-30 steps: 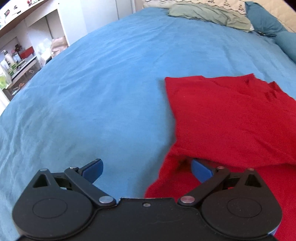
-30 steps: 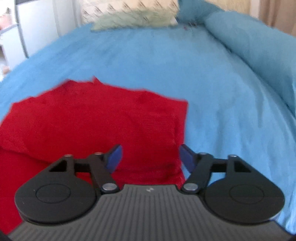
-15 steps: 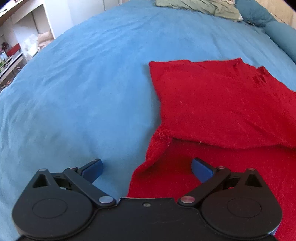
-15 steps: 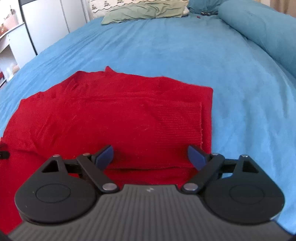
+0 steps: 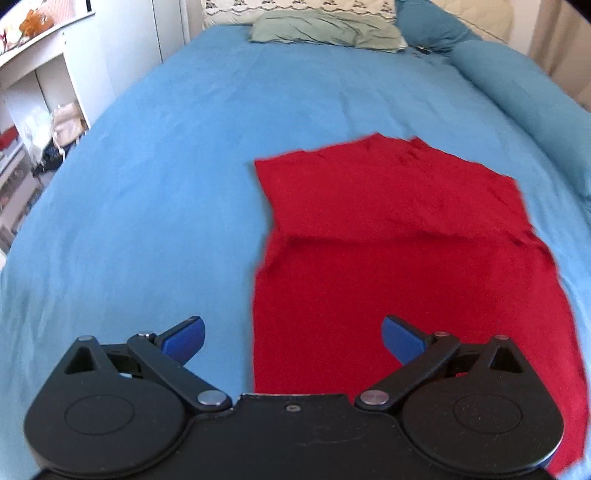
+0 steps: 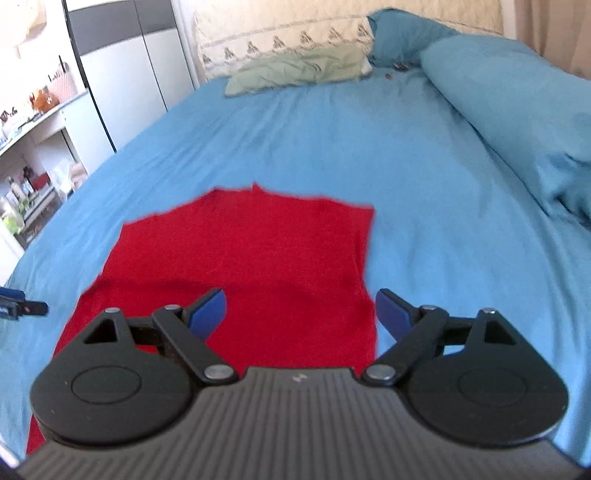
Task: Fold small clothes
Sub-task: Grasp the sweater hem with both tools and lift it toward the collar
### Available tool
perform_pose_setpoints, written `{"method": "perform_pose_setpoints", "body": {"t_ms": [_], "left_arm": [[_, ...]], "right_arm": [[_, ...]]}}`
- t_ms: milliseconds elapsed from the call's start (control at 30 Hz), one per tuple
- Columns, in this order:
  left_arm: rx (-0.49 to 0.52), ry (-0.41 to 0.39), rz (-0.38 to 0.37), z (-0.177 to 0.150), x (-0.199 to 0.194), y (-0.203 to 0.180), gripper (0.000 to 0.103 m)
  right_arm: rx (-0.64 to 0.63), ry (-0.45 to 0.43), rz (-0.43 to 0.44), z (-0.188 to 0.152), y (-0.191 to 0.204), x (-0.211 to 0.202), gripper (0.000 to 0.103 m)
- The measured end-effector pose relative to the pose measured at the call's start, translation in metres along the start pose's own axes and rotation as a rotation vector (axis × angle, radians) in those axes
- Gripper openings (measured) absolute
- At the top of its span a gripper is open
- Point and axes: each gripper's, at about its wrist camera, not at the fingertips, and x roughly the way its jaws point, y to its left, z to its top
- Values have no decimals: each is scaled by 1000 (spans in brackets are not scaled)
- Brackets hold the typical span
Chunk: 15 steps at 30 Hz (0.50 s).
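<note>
A red garment (image 5: 399, 236) lies flat on the blue bedspread (image 5: 147, 206), with a folded layer across its far half. It also shows in the right wrist view (image 6: 251, 266). My left gripper (image 5: 291, 338) is open and empty, raised over the garment's near left edge. My right gripper (image 6: 301, 314) is open and empty, raised over the garment's near right edge. The left gripper's tip (image 6: 22, 304) shows at the left edge of the right wrist view.
A green pillow (image 5: 325, 31) and a blue pillow (image 5: 428, 26) lie at the head of the bed. A rolled blue duvet (image 6: 517, 110) runs along the right side. White shelves (image 5: 33, 110) stand left of the bed.
Both grippers have pulled back and risen away from the garment, staying open. The garment's left edge, lifted and rumpled before, now lies flat.
</note>
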Motion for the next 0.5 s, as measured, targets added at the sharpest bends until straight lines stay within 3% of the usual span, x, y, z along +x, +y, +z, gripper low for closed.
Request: {"method": "perform_pose_setpoints", "body": {"t_ms": [133, 333, 500], "left_arm": [[9, 62, 15, -52, -28, -1, 103], [-63, 188, -21, -124, -27, 5, 101], [-63, 241, -19, -161, -13, 3, 84]], "right_arm": [[10, 115, -52, -54, 5, -39, 103], [81, 231, -105, -120, 14, -57, 101], [120, 283, -140, -155, 14, -51, 96]]}}
